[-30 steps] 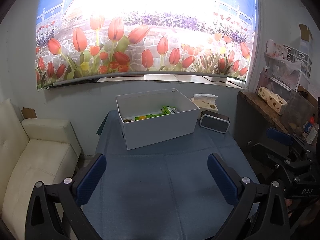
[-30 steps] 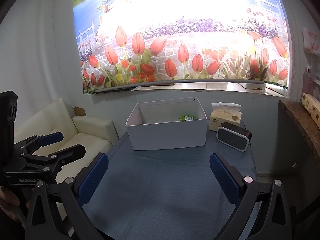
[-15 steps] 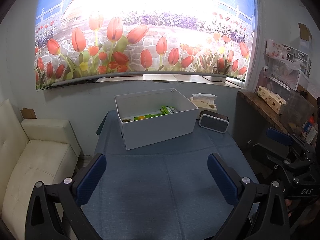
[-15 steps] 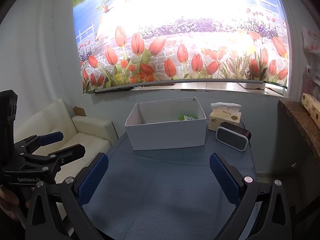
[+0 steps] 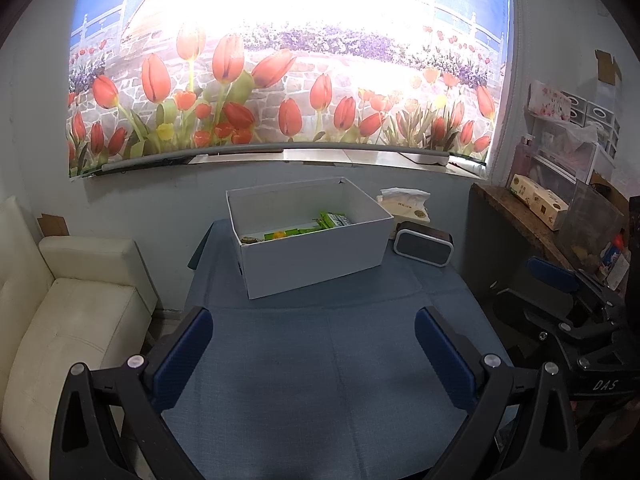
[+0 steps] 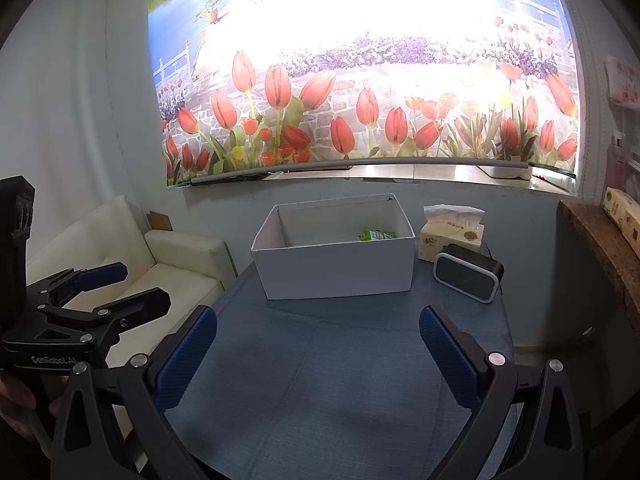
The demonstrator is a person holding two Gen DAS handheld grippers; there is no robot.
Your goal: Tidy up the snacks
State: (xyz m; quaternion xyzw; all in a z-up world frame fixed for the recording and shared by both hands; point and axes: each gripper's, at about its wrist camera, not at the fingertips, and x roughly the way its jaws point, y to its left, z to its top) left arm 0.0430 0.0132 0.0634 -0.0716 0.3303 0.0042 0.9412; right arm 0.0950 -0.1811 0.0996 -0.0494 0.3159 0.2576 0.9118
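Observation:
A white open box (image 5: 316, 256) (image 6: 340, 272) stands at the far side of the blue-clothed table (image 5: 320, 380) (image 6: 320, 380). Inside it lie green snack packets (image 5: 334, 220) (image 6: 378, 235) and a yellow-green packet (image 5: 280, 235). My left gripper (image 5: 314, 336) hangs open over the near part of the table, nothing between its blue pads. My right gripper (image 6: 318, 336) is likewise open and empty, well short of the box. Each gripper shows at the edge of the other's view, the right gripper (image 5: 560, 292) and the left gripper (image 6: 104, 292).
A tissue box (image 6: 450, 236) (image 5: 404, 204) and a small dark speaker (image 6: 468, 276) (image 5: 424, 243) sit right of the box. A white sofa (image 5: 60, 320) stands left of the table. A wooden shelf (image 5: 520, 216) with clutter is on the right. A hand (image 6: 20, 400) holds the left gripper.
Both views have drifted only slightly; the box sits a touch further left in them. Both grippers stay open and empty.

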